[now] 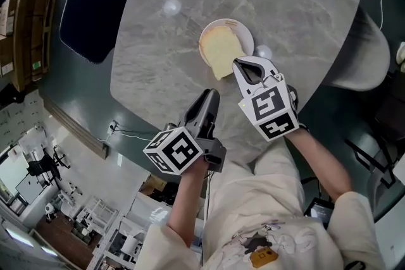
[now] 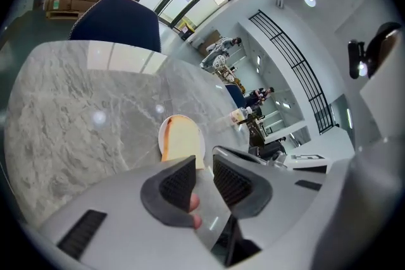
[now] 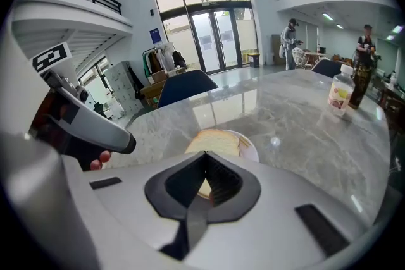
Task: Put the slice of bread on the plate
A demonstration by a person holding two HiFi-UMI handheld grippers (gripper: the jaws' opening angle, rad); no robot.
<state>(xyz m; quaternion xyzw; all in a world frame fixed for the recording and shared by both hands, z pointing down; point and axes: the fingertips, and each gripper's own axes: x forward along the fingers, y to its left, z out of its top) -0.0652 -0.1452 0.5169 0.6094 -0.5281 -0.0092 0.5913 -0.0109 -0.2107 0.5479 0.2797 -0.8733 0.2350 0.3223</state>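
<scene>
Left gripper point(image 2: 204, 164) parted, right gripper point(image 3: 205, 156) closed in own views; bread point(image 1: 220, 50) on plate point(image 1: 248, 36).

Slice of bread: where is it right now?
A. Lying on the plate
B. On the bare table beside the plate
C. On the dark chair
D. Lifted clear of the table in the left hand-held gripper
A. The head view shows the slice of bread lying flat on the white plate, and neither hand-held gripper has it lifted.
</scene>
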